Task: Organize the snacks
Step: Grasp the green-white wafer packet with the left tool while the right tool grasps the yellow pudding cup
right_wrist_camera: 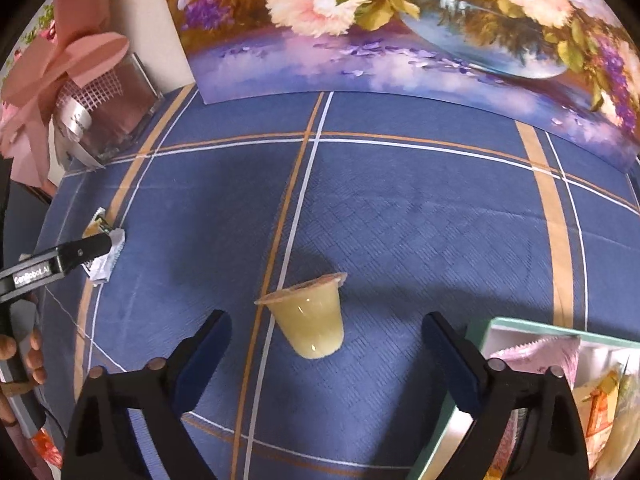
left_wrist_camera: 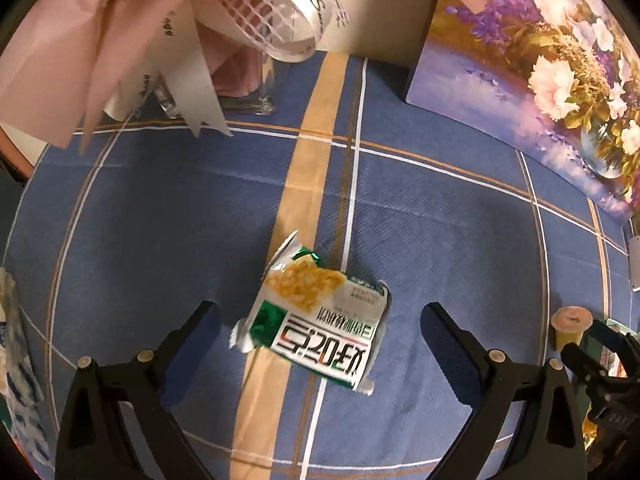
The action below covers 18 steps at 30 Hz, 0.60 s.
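Left wrist view: my left gripper [left_wrist_camera: 320, 316] is spread wide around a green-and-white snack packet [left_wrist_camera: 316, 316] lying on the blue plaid tablecloth [left_wrist_camera: 160, 208]. Right wrist view: my right gripper [right_wrist_camera: 326, 330] is spread around a tipped yellow jelly cup [right_wrist_camera: 310, 318]; a green-rimmed box [right_wrist_camera: 532, 326] at right holds a pink wrapper [right_wrist_camera: 540, 356].

Bare tablecloth [right_wrist_camera: 400, 220] mid-table gives open passage. Blockers: painting [right_wrist_camera: 400, 40] along back, glass box [right_wrist_camera: 116, 120] back-left, green box [right_wrist_camera: 560, 380] front-right.

Box [right_wrist_camera: 532, 364] cut off; contents perhaps snacks.
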{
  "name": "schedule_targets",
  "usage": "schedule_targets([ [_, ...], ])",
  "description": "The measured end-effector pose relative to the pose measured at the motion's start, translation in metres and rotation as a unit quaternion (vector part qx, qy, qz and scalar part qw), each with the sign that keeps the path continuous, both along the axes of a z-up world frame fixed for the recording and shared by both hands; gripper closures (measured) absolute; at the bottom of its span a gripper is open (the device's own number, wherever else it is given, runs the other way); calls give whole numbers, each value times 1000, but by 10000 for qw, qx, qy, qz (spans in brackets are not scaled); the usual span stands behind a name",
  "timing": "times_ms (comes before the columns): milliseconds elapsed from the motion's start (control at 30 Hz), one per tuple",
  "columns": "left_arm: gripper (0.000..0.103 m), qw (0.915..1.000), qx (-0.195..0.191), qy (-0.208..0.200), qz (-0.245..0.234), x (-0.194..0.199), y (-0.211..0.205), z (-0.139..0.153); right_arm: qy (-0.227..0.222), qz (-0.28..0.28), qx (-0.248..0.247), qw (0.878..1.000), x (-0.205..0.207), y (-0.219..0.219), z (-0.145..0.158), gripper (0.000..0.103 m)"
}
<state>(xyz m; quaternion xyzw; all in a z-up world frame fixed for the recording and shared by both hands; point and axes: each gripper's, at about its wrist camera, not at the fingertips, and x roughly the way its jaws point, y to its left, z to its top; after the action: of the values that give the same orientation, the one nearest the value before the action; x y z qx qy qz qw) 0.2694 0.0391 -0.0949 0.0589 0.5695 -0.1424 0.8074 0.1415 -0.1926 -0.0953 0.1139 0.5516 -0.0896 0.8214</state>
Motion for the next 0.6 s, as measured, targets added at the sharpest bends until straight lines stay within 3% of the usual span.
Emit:
schedule_targets([
  [133,21,9999,120,52,-19,6,-7,-9,2,84,-9,10000,3,4,-3,20],
  [233,25,9999,95,46,-10,6,-8,-10,-18,138,-29,9999,7,6,-3,28],
  [400,36,9999,100,-8,31,1,-11,-9,-31,194,8,9998,9,10,-5,54],
  [600,44,9997,-96,-18,226,-14,-6,-3,-84,265,4,9996,4,14,0,58],
])
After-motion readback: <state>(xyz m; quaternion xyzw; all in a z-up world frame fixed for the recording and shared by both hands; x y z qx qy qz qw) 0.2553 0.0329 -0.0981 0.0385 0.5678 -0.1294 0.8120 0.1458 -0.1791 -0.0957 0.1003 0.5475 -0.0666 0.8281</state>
